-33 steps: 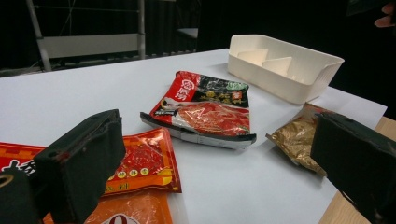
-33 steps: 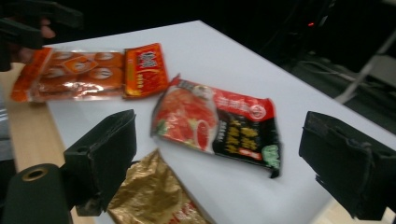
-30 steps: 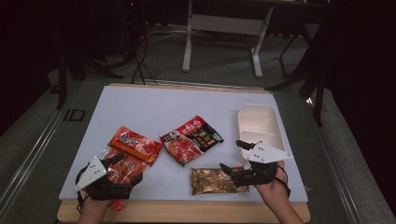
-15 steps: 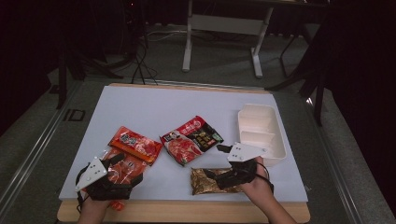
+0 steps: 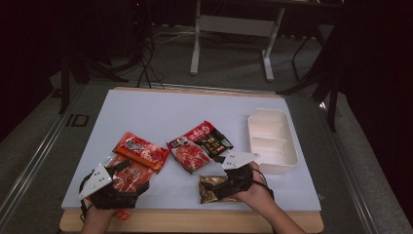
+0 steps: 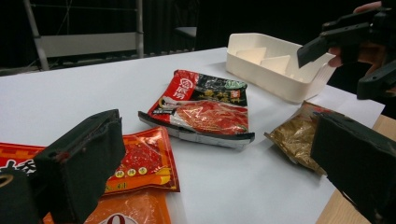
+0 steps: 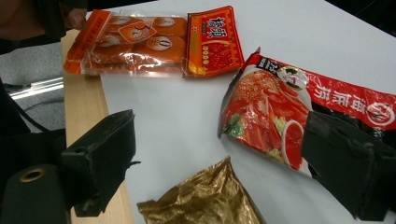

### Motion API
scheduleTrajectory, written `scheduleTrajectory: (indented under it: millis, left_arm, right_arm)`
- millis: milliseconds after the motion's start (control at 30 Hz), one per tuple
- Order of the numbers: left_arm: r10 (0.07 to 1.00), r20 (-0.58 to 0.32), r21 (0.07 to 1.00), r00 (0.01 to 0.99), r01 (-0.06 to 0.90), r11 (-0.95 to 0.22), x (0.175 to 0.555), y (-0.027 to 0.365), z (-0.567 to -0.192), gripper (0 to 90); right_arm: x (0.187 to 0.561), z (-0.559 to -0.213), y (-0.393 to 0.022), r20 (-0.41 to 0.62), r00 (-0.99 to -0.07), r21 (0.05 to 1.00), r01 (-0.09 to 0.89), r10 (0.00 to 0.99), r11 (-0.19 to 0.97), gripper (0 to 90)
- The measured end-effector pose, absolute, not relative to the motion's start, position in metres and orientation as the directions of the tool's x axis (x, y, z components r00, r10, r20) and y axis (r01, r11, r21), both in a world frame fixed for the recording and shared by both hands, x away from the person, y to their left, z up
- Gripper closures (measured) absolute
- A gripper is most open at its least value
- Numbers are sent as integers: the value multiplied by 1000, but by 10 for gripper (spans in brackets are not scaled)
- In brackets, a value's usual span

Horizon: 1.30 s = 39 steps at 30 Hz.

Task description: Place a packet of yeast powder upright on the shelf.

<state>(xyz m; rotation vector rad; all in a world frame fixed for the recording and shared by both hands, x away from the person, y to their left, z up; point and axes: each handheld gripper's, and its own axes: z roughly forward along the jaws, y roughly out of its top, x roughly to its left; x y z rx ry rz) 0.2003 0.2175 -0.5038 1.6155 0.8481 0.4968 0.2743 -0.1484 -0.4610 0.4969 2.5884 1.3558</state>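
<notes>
One gold foil packet [image 5: 213, 189] is lying at the table's [image 5: 195, 105] near edge, directly beneath the right gripper [image 5: 229, 183], whose jaws are standing wide apart, straddling it. Its long axis is running left-right; the right hand is covering its far end. The left gripper [image 5: 119, 181] is hovering open over the orange packets [image 5: 127, 176], well apart.

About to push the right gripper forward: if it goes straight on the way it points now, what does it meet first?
Probably the gold packet, which lies low between the open jaws of the right gripper; past it comes the red soup-base packet. Depth is hard to judge.
</notes>
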Motion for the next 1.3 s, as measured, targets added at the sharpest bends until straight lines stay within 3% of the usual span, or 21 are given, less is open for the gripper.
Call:
scheduleTrajectory:
  millis: [600, 633, 867, 1000, 1300]
  left_arm:
    - [752, -126, 964, 647, 257, -60, 201, 218, -504, 27]
    - [751, -122, 965, 649, 255, -63, 200, 217, -504, 27]
    - [748, -124, 965, 651, 256, -63, 200, 217, -504, 26]
    - [748, -122, 964, 652, 256, -66, 200, 217, -504, 27]
    - [747, -121, 963, 653, 259, -70, 200, 217, -504, 27]
  right_arm:
    - [290, -489, -125, 37, -936, 740, 261, 350, 620, 137]
    - [292, -494, -122, 46, -936, 718, 274, 349, 640, 183]
    - [298, -512, -120, 55, -933, 640, 306, 355, 705, 243]
    - [303, -519, -119, 50, -929, 611, 320, 367, 724, 324]
    - [307, -528, -116, 67, -924, 567, 345, 376, 748, 386]
